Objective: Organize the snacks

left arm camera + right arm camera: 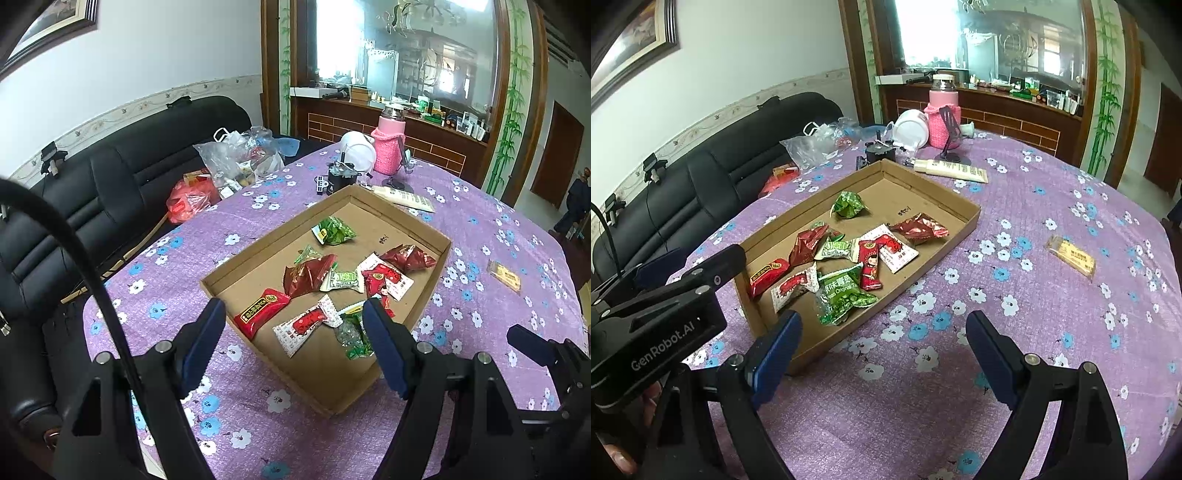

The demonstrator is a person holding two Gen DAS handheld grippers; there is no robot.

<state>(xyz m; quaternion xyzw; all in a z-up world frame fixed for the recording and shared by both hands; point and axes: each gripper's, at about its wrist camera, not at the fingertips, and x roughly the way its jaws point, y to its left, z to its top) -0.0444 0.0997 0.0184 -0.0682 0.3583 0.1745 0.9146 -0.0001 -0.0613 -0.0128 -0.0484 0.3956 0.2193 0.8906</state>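
purple tablecloth (1052, 325) with white and blue flowers, brown cardboard tray (967, 218), pink knitted bottle cover (388, 151)

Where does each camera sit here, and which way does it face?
Left wrist: rides the left claw, looking down across the cardboard tray of snacks toward the sofa; its own open fingers show, and the right claw's tip at right.
Right wrist: rides the right claw, aimed down at the purple cloth beside the tray; open fingers show, the left claw at left.
Shared: tray, green pea packet, pink bottle, yellow bar.
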